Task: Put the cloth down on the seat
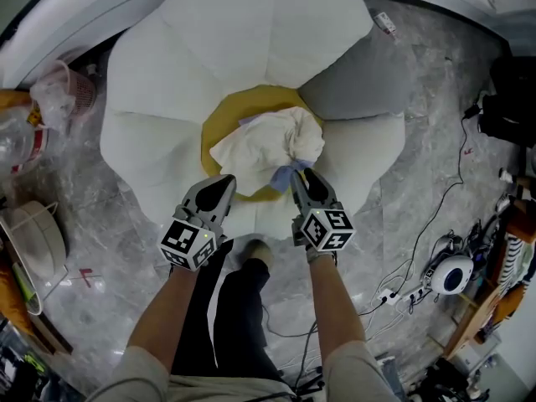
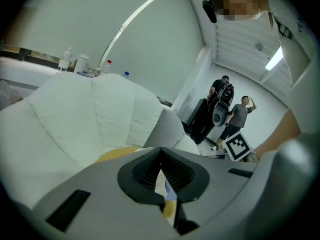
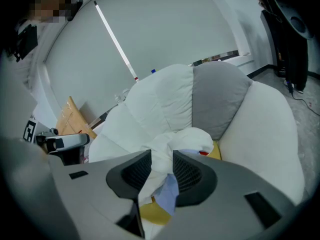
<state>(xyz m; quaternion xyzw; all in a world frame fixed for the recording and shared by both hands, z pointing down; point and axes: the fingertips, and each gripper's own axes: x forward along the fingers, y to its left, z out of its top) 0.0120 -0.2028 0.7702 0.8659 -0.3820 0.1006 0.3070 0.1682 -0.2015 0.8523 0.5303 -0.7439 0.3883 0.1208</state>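
The white cloth [image 1: 268, 145], with a pale blue part, lies bunched on the yellow centre [image 1: 219, 122] of a flower-shaped seat [image 1: 251, 23] with white petals and one grey petal [image 1: 360, 82]. My right gripper [image 1: 300, 174] is at the cloth's near edge, shut on a fold. In the right gripper view the cloth [image 3: 182, 141] fills the gap of this gripper [image 3: 159, 159]. My left gripper [image 1: 224, 182] sits at the cloth's near left edge. In its own view its tips [image 2: 161, 151] meet, and a sliver of cloth [image 2: 169, 193] shows behind them.
The seat stands on a grey marble floor. A pink basket [image 1: 74, 90] and plastic bags lie at the left. Cables [image 1: 456, 195] and a round white device [image 1: 452, 275] are at the right. My foot [image 1: 255, 252] is below the seat's front. Two people [image 2: 235, 111] stand far off.
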